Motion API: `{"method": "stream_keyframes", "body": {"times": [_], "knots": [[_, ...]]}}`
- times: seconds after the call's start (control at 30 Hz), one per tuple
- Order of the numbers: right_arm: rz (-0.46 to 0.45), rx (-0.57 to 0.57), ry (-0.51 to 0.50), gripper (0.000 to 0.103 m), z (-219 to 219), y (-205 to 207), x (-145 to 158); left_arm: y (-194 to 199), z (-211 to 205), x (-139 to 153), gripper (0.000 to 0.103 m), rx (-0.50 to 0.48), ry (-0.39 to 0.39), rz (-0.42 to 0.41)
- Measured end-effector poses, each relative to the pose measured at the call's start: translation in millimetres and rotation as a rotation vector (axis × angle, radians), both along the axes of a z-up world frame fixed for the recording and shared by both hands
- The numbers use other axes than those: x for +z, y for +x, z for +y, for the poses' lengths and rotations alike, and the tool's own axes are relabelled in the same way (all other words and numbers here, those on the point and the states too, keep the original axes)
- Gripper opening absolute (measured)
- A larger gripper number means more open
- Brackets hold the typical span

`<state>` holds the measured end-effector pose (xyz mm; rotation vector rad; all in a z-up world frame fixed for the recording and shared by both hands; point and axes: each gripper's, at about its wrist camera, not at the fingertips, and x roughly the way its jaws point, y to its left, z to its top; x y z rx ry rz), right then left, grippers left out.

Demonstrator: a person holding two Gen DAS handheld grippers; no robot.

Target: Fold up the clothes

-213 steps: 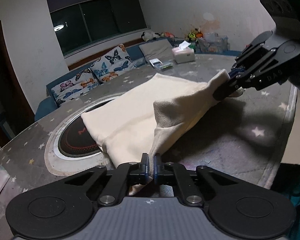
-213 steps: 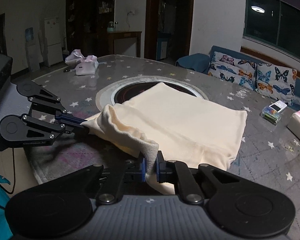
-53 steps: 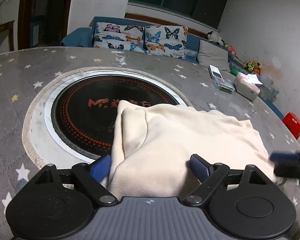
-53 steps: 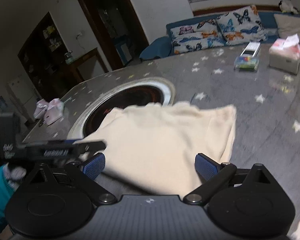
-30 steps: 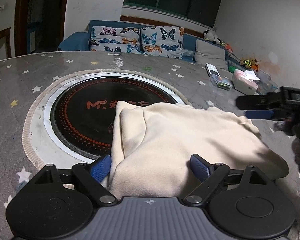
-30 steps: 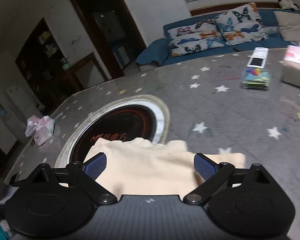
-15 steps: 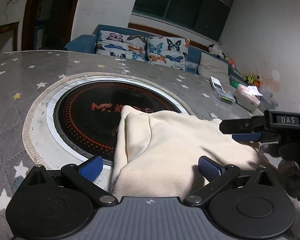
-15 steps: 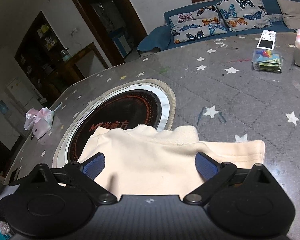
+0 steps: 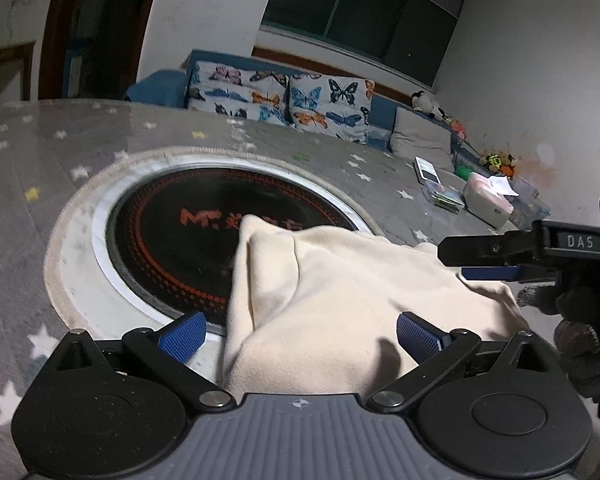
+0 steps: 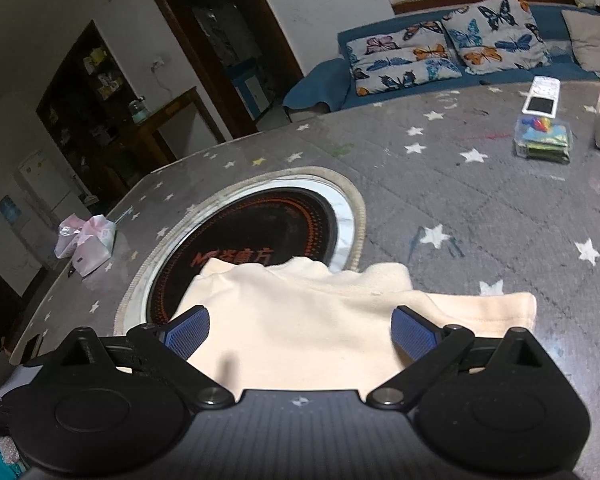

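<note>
Left gripper (image 9: 300, 334) fingers spread wide, blue pads either side of the near edge of the cream fleece folded garment (image 9: 340, 300), gripping nothing; right gripper (image 10: 300, 330) likewise wide, pads flanking the garment's near edge in its own view, nothing held; in the left view the right gripper (image 9: 488, 262) enters from the right, hovering at the garment's far right corner, held in a dark gloved hand (image 9: 580, 320); whether its tip touches the cloth cannot be told; garment lies flat on the grey star-patterned round surface (image 10: 480, 208), its left part overlapping the black circular cooktop inset with orange lettering (image 9: 172, 232), right part on the grey cover; a folded hem strip sticks out at the right (image 10: 500, 312); further off, pink tissue pack (image 10: 86, 240) near the surface's left edge; clear box of coloured items (image 10: 544, 140), white tissue box (image 9: 488, 204); beyond, blue sofa with butterfly-print cushions (image 9: 276, 100); dark window (image 9: 364, 12).
</note>
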<state>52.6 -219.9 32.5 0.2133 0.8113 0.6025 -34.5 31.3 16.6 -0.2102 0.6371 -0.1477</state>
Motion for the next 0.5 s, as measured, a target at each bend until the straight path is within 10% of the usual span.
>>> {"method": "stream_keyframes", "body": {"times": [0.5], "knots": [[-0.035,0.0,-0.058,0.099,8.9,-21.2,4.5,-2.5,2.5,7.2,0.103,0.05,0.136,-0.005]]}}
